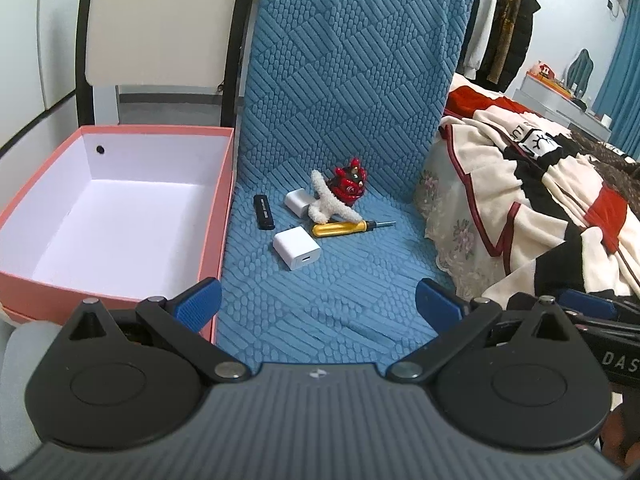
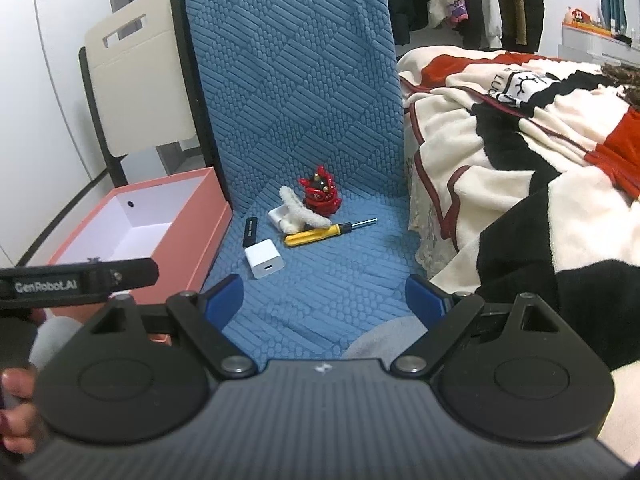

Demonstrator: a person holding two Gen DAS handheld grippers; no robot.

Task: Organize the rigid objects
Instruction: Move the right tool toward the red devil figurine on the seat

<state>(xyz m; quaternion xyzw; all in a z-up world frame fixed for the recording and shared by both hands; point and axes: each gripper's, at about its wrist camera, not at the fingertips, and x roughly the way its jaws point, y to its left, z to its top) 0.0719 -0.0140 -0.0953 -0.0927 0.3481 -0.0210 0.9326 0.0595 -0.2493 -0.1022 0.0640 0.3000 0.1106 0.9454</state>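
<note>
- Blue quilted chair cover [image 1: 352, 92] runs over backrest and seat; all loose items lie on the seat.
- Patterned blanket [image 1: 532, 184] on the bed to the right of the chair.
- Pink box [image 1: 212, 216], white inside, open-topped, touching the seat's left edge; nothing in it.
- Left gripper [image 1: 318, 300]: jaws released, spread wide, nothing between them; hovers over the seat's near part.
- Right gripper [image 2: 324, 298]: jaws likewise apart, holding nothing.
- Yellow screwdriver [image 1: 346, 227] lying flat, tip toward the bed.
- White fuzzy piece [image 1: 326, 200] draped over the far white charger [image 1: 297, 200].
- Red lion figurine [image 1: 352, 186] upright, furthest back.
- Near white charger [image 1: 297, 248], port facing the cameras.
- Black stick [image 1: 264, 211], nearest the box.
</note>
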